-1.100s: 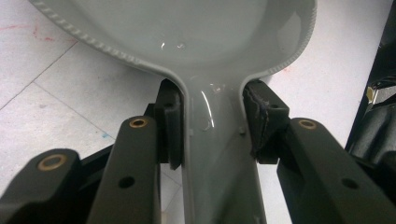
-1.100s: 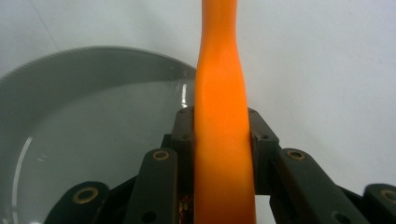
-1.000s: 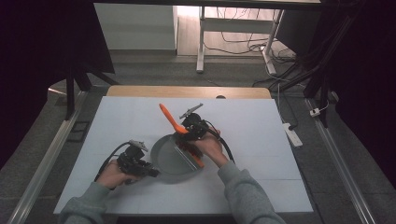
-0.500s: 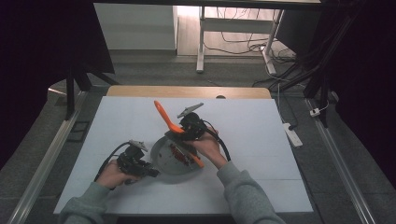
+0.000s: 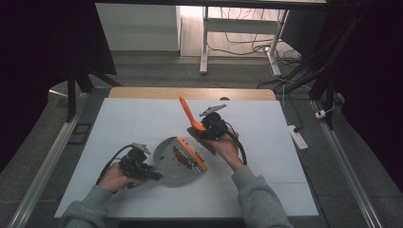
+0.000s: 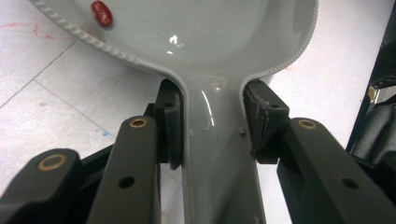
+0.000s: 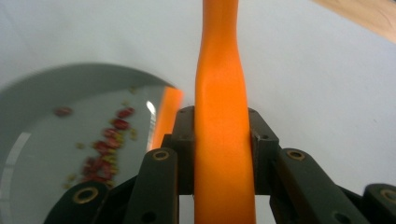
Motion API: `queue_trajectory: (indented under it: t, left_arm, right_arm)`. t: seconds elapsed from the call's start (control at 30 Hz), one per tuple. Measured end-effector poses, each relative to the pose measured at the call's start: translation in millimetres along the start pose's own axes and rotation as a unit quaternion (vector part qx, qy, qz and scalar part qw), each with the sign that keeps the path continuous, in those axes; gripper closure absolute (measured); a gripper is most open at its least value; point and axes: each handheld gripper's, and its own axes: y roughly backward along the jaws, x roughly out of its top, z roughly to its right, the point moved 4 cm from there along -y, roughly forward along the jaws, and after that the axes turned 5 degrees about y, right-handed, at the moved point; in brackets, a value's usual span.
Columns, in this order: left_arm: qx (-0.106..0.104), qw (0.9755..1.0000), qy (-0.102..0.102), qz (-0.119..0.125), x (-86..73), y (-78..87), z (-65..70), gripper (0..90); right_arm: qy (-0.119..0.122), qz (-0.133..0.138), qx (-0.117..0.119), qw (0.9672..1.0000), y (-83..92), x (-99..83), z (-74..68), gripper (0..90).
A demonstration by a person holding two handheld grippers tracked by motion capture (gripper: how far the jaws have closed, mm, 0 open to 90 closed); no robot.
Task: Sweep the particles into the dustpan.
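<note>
The grey dustpan (image 5: 177,159) lies flat on the white bench (image 5: 266,185), a little toward the person's side of the middle, with an orange strip (image 5: 192,152) along its front lip. Small red beans (image 5: 183,157) and what look like yellowish crumbs sit inside it, just behind that strip. The left claw (image 5: 151,174) is clamped on the dustpan's grey handle (image 6: 219,154); in the left gripper view both pads press the handle's sides where it meets the pan, and one red bean (image 6: 101,13) lies near the ribbed rim. The right claw (image 5: 202,129) grips the orange handle (image 7: 223,140) of a small brush (image 5: 199,134), which it holds just beyond the pan's lip. The handle slants up and away toward the far side of the bench, while the dark bristle head (image 5: 203,142) sits low beside the right hand (image 5: 223,147). In the right gripper view the pan and its blurred contents lie to the left of the handle.
</note>
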Motion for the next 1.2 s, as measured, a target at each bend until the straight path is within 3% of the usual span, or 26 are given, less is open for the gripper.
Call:
queue_trajectory:
  t: [0.17, 0.33, 0.43, 0.73, 0.93, 1.03, 1.2]
  left_arm:
    - [0.0, 1.0, 0.0, 0.0, -0.1, -0.1, -0.1, 61.6]
    - [-0.001, 1.0, 0.001, 0.001, -0.2, -0.1, 0.6, 61.6]
    - [-0.001, 1.0, 0.0, 0.001, -0.2, -0.2, 0.4, 61.6]
    - [-0.001, 1.0, 0.0, 0.001, -0.2, -0.2, 0.5, 61.6]
    - [0.0, 1.0, -0.001, -0.002, -0.4, -0.4, 0.3, 61.5]
    - [0.0, 1.0, -0.001, -0.002, -0.4, -0.6, 0.1, 61.6]
    - [0.0, 1.0, -0.001, -0.001, -0.4, -0.3, 0.2, 61.6]
  right_arm:
    - [0.009, -0.02, -0.005, 0.9997, -18.1, 2.5, 2.1, 70.3]
    - [0.032, -0.048, -0.007, 0.9983, -34.0, 13.2, -2.0, 70.4]
    - [0.034, -0.054, -0.005, 0.998, -41.7, 19.0, -5.6, 70.4]
    - [0.055, -0.069, 0.003, 0.9961, -48.2, 26.1, -25.0, 70.4]
    - [0.065, -0.062, 0.027, 0.9956, -44.2, 26.8, -38.7, 70.4]
    - [0.057, -0.045, 0.066, 0.9951, -37.2, 30.0, -48.2, 70.4]
    - [0.079, -0.021, 0.092, 0.9924, -23.1, 36.1, -63.3, 70.4]
